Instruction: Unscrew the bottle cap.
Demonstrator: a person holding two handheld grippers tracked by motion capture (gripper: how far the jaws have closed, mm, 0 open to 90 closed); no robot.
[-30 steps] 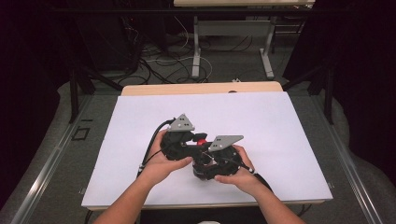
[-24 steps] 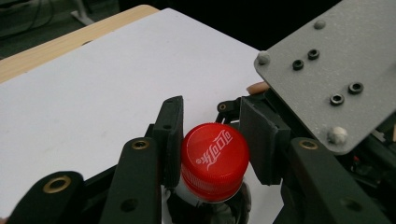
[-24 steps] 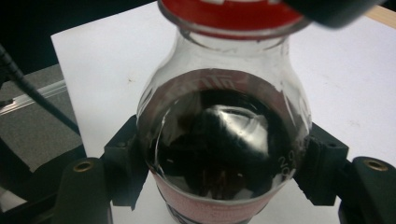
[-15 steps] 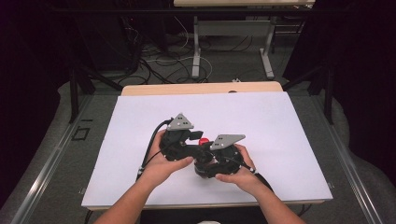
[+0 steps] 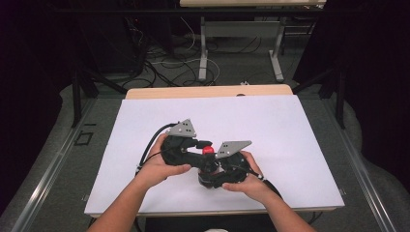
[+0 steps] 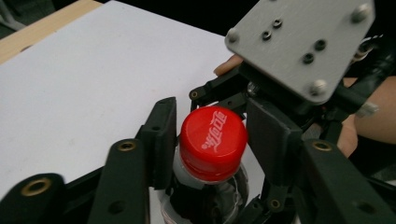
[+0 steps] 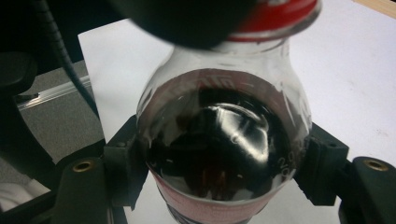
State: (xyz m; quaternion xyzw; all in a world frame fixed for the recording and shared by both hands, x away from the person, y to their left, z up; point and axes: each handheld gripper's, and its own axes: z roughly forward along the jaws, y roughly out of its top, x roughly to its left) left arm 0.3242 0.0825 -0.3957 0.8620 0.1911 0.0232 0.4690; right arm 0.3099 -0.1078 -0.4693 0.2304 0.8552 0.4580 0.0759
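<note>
i have the bottle (image 7: pixel 224 154) standing near the front middle of the white table (image 5: pixel 300 140), between my two hands. my right gripper (image 7: pixel 219 163) is clamped on its shoulder, one jaw pressed to each side of the clear wall with the dark drink inside. my left gripper (image 6: pixel 210 140) sits at the top, its jaws either side of the red cap (image 6: pixel 213 140): the left jaw touches the cap, the right one looks just against it, so i judge it closed on the cap, though not yet squeezed hard. the step in hand looks like unscrewing the cap. next i would tighten the left grip, hold the body firm with the right, and twist the left wrist without tipping the bottle or letting the cap slip.
</note>
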